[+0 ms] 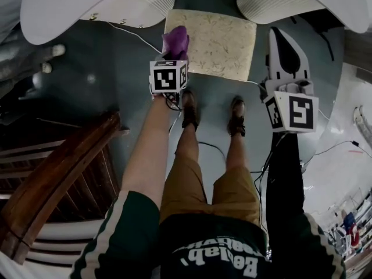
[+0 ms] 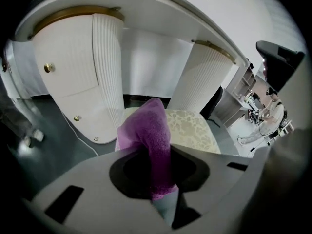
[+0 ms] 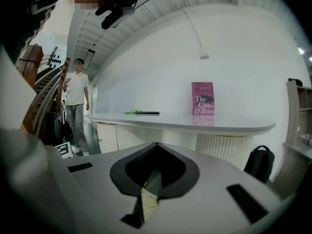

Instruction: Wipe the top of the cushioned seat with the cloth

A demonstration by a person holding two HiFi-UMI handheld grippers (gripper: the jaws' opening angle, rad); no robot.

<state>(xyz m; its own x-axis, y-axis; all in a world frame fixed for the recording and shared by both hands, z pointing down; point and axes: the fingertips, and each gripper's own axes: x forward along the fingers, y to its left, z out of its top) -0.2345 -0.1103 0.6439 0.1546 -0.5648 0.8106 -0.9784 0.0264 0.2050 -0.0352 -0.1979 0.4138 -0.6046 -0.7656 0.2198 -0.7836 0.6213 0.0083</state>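
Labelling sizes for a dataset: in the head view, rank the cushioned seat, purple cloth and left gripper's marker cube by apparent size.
1. cushioned seat, clearly largest.
2-3. marker cube and purple cloth look alike; the cube sits nearer the camera, so no ranking.

The dark floor (image 1: 104,68) carries the cushioned seat (image 1: 224,45) and a white cable (image 1: 135,35).
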